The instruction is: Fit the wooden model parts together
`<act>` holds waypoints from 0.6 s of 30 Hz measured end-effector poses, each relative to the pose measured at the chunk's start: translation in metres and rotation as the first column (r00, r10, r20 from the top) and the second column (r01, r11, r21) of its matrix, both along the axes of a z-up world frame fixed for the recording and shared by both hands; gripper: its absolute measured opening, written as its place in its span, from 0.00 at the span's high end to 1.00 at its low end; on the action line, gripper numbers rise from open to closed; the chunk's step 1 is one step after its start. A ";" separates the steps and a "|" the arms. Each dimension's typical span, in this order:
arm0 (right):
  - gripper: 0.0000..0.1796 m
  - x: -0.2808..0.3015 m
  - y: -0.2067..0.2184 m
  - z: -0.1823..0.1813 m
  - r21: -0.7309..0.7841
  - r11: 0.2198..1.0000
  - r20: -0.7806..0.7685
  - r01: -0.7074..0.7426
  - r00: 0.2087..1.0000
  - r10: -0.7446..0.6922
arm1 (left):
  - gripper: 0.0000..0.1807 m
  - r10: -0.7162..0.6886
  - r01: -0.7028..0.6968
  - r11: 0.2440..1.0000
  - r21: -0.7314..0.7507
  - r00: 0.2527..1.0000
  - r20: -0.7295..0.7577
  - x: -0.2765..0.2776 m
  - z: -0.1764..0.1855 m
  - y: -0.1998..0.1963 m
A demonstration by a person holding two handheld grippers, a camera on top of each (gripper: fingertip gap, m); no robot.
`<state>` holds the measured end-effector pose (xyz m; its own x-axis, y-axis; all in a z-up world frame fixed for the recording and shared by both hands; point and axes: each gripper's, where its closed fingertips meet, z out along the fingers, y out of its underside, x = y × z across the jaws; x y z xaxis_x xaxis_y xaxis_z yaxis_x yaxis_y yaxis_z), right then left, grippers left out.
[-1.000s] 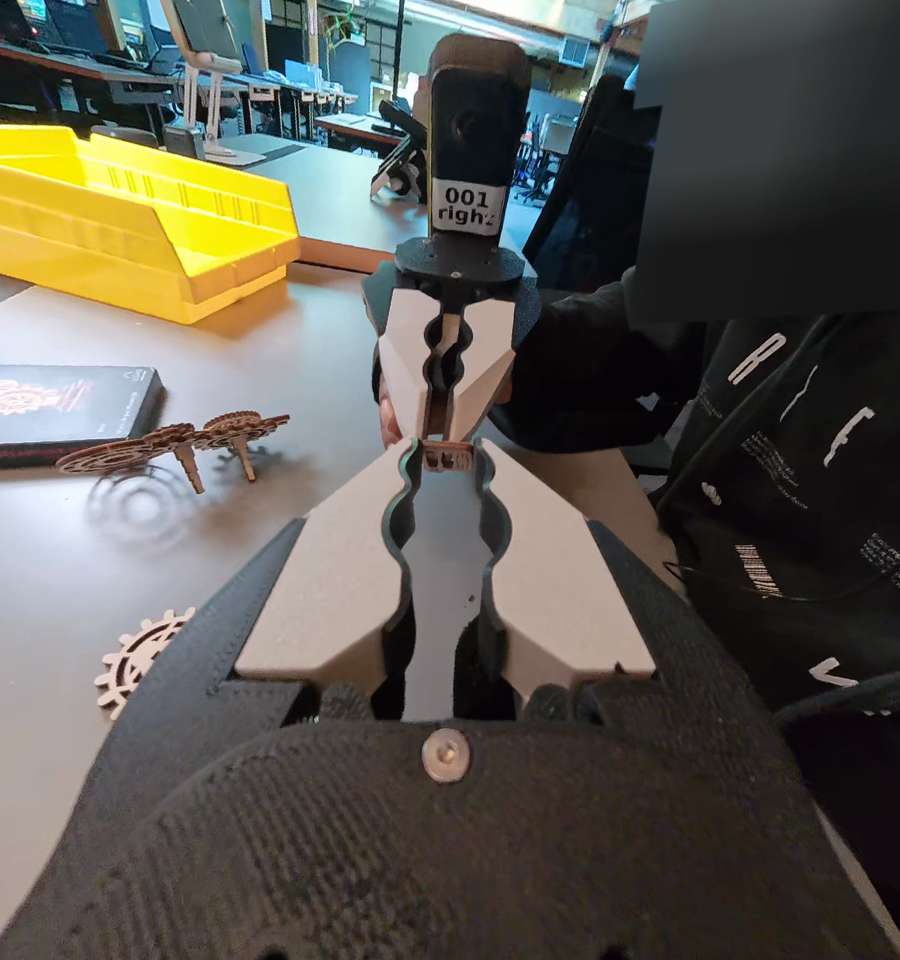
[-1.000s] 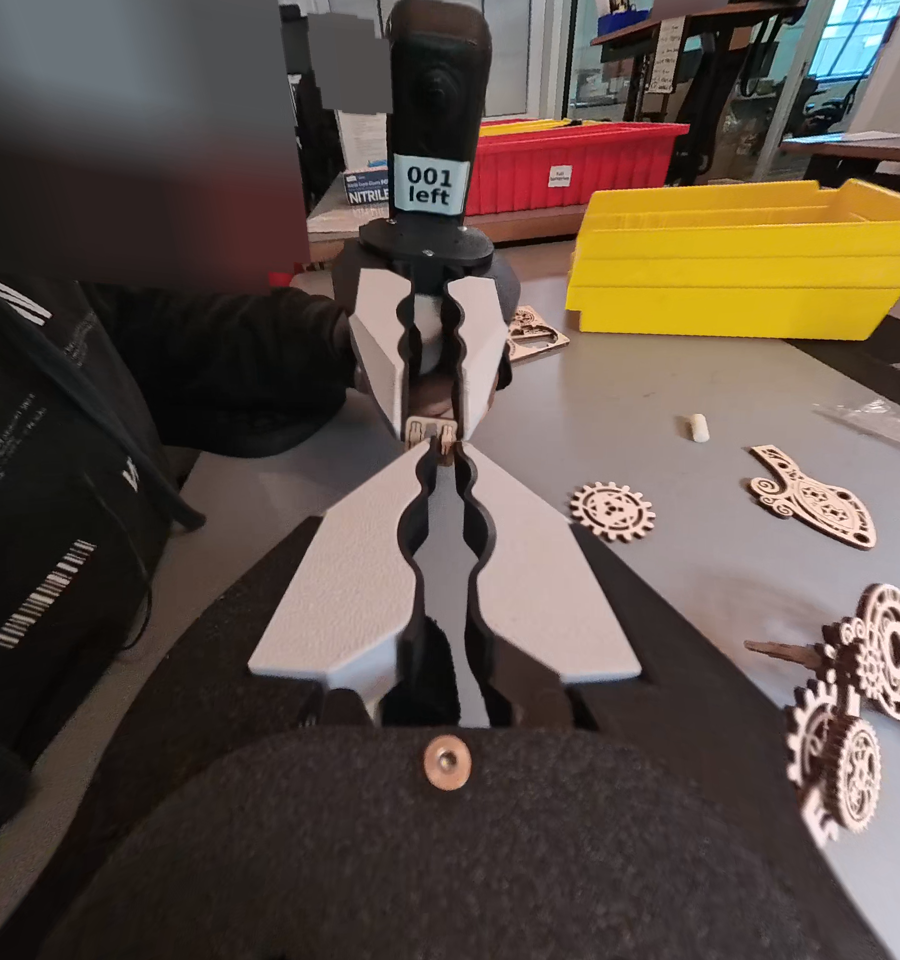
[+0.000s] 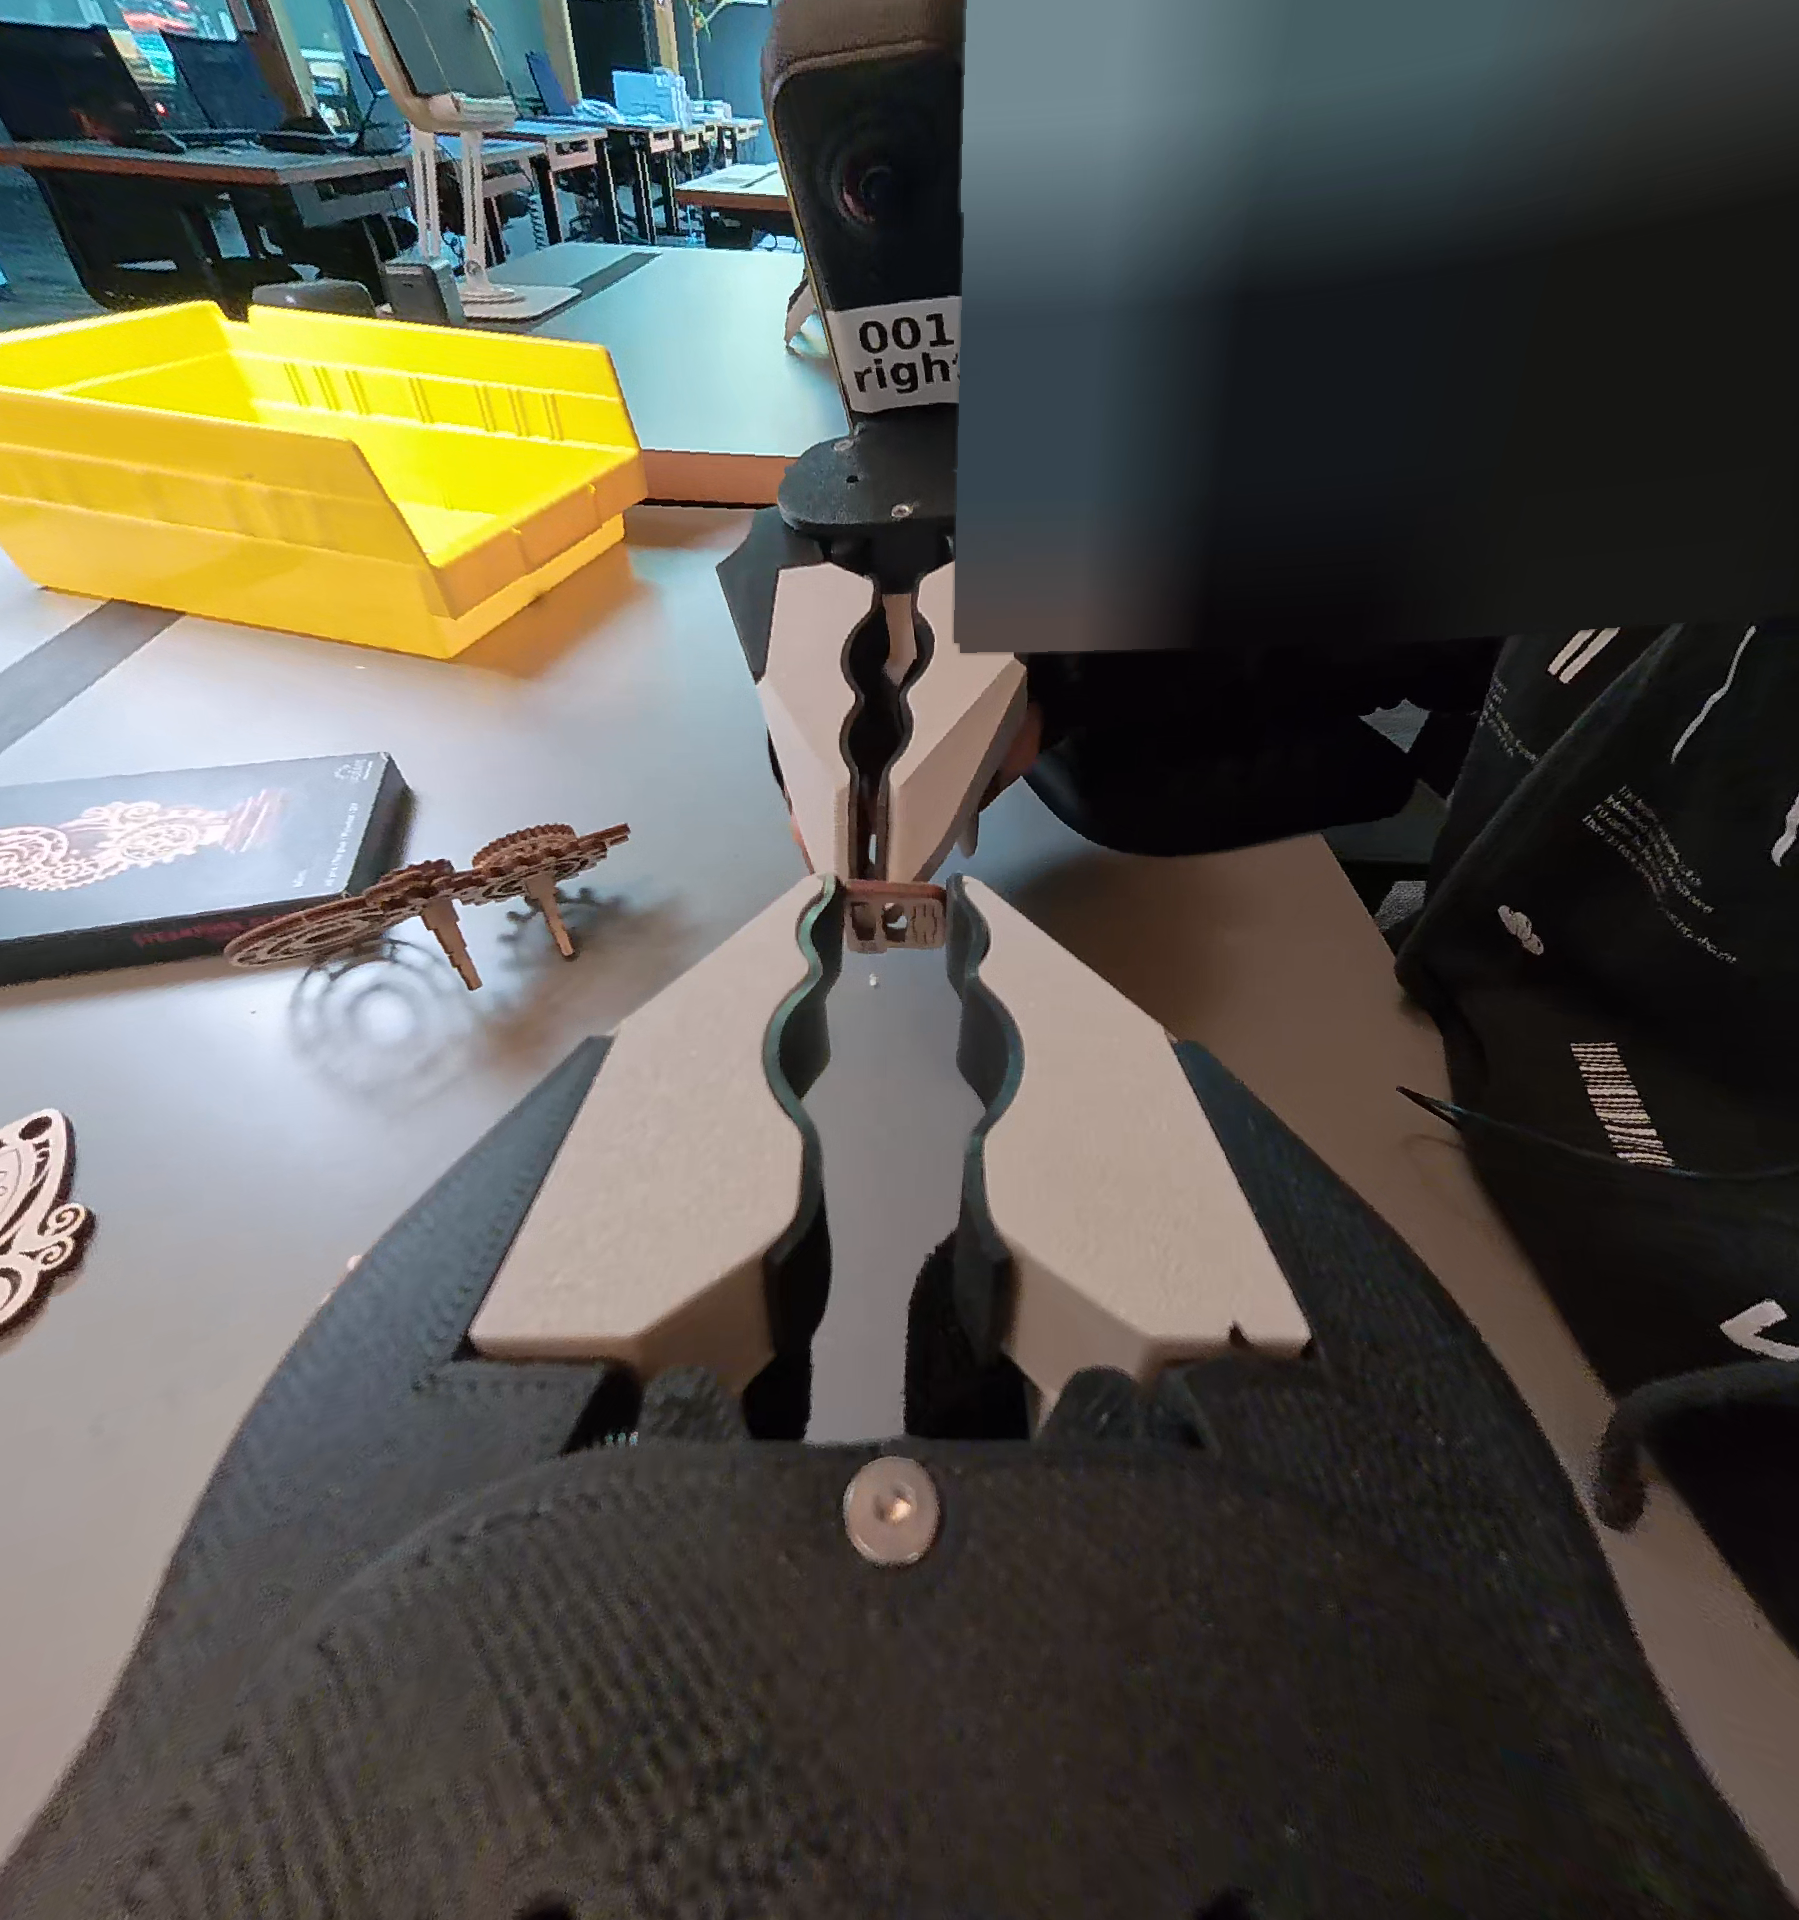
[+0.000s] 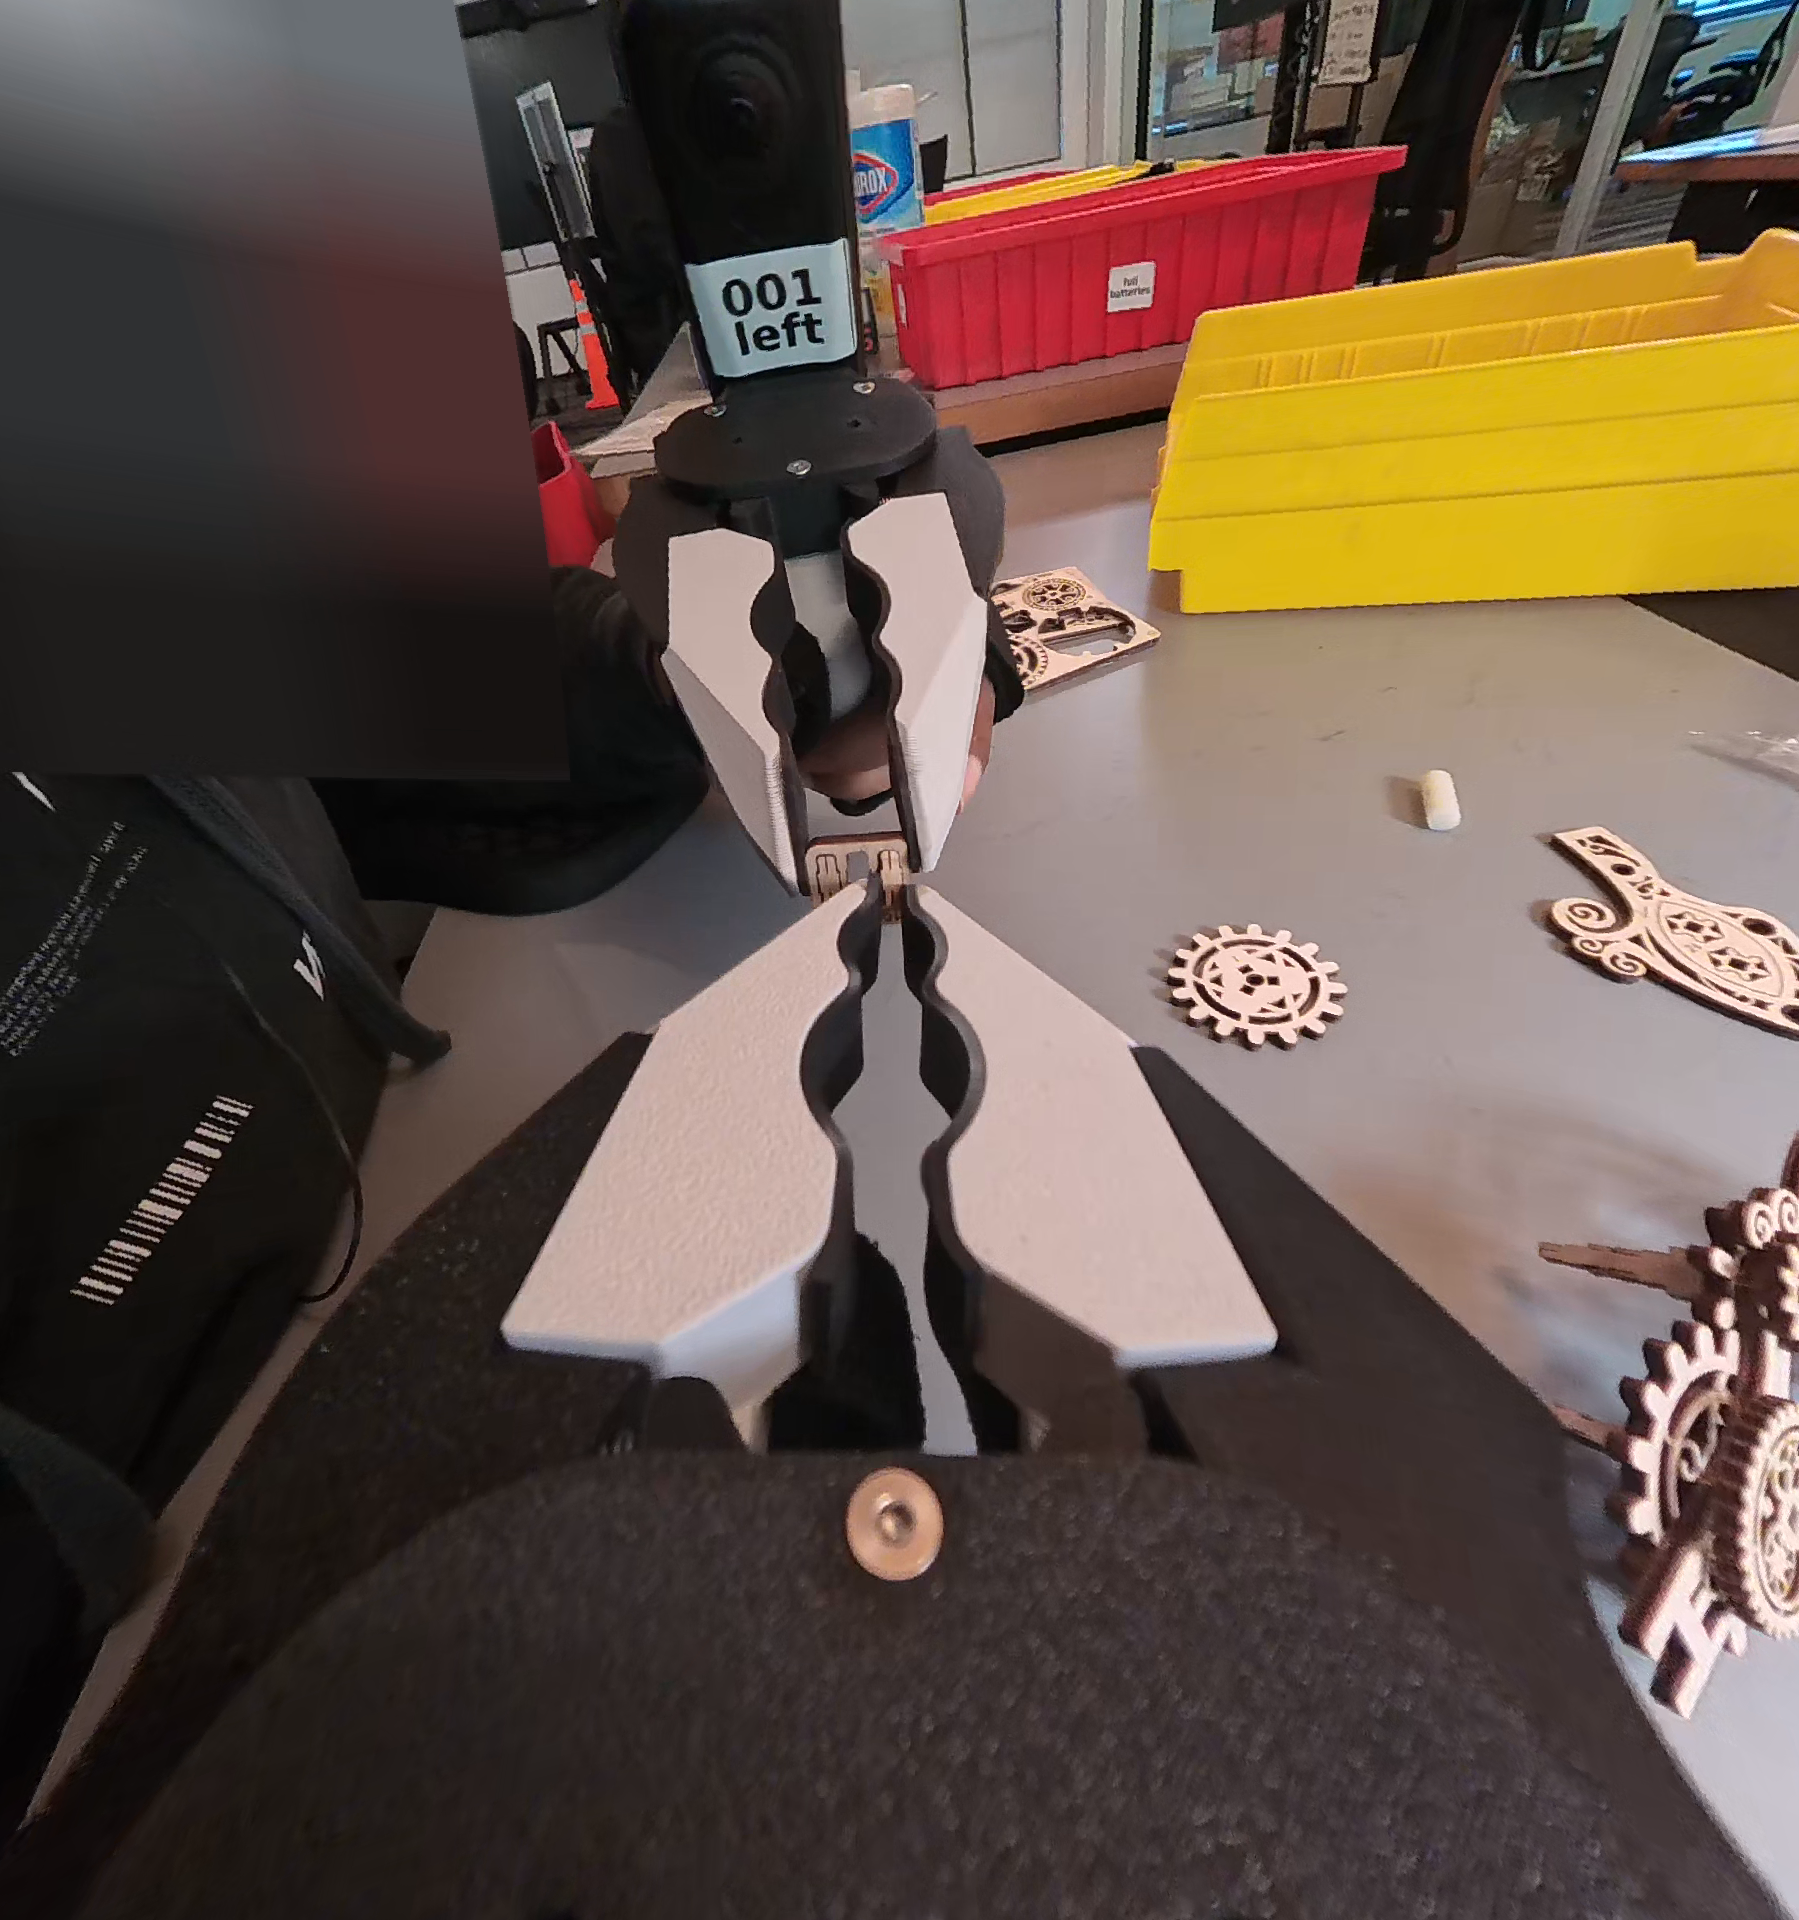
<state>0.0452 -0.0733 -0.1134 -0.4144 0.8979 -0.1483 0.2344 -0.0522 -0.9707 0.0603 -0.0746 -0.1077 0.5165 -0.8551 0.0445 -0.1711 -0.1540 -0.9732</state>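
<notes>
My left gripper (image 3: 893,906) is shut on a small slotted wooden plate (image 3: 895,920) and holds it across its fingertips above the table. My right gripper (image 4: 890,902) faces it tip to tip and is shut on a thin wooden piece (image 4: 887,891), seen edge-on. That piece touches the plate (image 4: 859,868) at its slots. In the left wrist view the right gripper (image 3: 874,868) stands just behind the plate. In the right wrist view the left gripper (image 4: 859,854) stands just behind it. How deep the thin piece sits in the slot is hidden.
A wooden gear assembly (image 3: 427,894) (image 4: 1757,1403), a loose gear (image 4: 1256,982), an ornate flat part (image 4: 1695,935) (image 3: 1,1216), a part sheet (image 4: 1071,623) and a white peg (image 4: 1438,800) lie on the grey table. There is also a black box (image 3: 147,842) and a yellow bin (image 3: 282,468) (image 4: 1497,447). A person in black sits close by. The grippers are tip to tip, or close to it. The loose gear (image 4: 1256,982) is about 15 cm from both grippers' fingertips.
Both grippers stay tip to tip on the same parts. The left gripper has shifted a little, so the ornate part now shows at its lower left instead of the loose gear.
</notes>
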 end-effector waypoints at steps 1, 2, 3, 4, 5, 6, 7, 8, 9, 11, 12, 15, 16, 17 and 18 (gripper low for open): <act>1.00 0.000 0.000 0.000 0.007 1.000 0.002 0.000 1.000 0.000 | 0.90 0.002 -0.002 1.000 -0.002 1.000 -0.010 0.000 -0.001 0.000; 1.00 0.000 0.001 -0.002 0.026 1.000 0.005 0.005 1.000 -0.005 | 0.90 0.007 -0.008 1.000 -0.009 1.000 -0.029 0.000 -0.004 0.001; 1.00 0.000 0.001 -0.005 0.043 0.999 0.010 0.007 1.000 -0.007 | 0.90 0.010 -0.011 1.000 -0.018 0.999 -0.052 0.000 -0.007 0.001; 1.00 0.000 0.001 -0.007 0.042 0.999 0.015 0.004 1.000 -0.004 | 0.90 0.013 -0.015 0.999 -0.029 0.998 -0.065 0.000 -0.009 0.001; 1.00 0.000 0.002 -0.008 0.028 1.000 0.021 0.004 1.000 -0.004 | 0.90 0.023 -0.027 0.999 -0.040 0.997 -0.078 0.000 -0.011 0.002; 1.00 0.000 0.004 -0.010 0.027 1.000 0.028 0.006 1.000 -0.007 | 0.90 0.034 -0.039 0.998 -0.051 0.995 -0.095 -0.001 -0.014 0.003; 1.00 0.000 0.005 -0.013 0.046 0.999 0.036 0.009 0.999 -0.010 | 0.90 0.042 -0.049 0.997 -0.060 0.993 -0.114 -0.001 -0.017 0.004; 1.00 0.000 0.005 -0.015 0.067 0.998 0.039 0.010 0.999 -0.012 | 0.90 0.047 -0.056 0.996 -0.070 0.991 -0.121 -0.001 -0.019 0.005; 1.00 0.000 0.006 -0.016 0.076 0.997 0.036 0.013 0.999 -0.016 | 0.90 0.052 -0.062 0.995 -0.080 0.991 -0.123 -0.002 -0.020 0.005; 1.00 0.000 0.009 -0.016 0.088 0.996 0.029 0.026 0.999 -0.028 | 0.90 0.068 -0.082 0.992 -0.097 0.987 -0.148 -0.004 -0.025 0.008; 1.00 0.003 0.001 -0.003 0.041 0.999 -0.033 -0.018 0.999 0.019 | 0.90 0.113 -0.153 0.981 -0.121 0.950 -0.291 -0.015 -0.049 0.014; 1.00 0.003 0.015 0.008 0.143 0.988 -0.073 0.061 0.996 -0.051 | 0.90 0.062 -0.101 0.979 -0.174 0.975 -0.215 -0.002 -0.053 0.010; 1.00 0.006 0.023 0.004 0.093 0.992 -0.055 0.082 0.995 -0.077 | 0.90 0.079 -0.112 0.984 -0.137 0.971 -0.227 -0.005 -0.046 0.013; 1.00 0.009 0.029 -0.001 0.053 0.994 -0.032 0.090 0.996 -0.089 | 0.90 0.093 -0.125 0.984 -0.125 0.968 -0.232 -0.009 -0.044 0.015; 1.00 0.010 0.031 -0.003 0.050 0.994 -0.021 0.093 0.996 -0.092 | 0.90 0.104 -0.133 0.984 -0.122 0.970 -0.220 -0.012 -0.043 0.016</act>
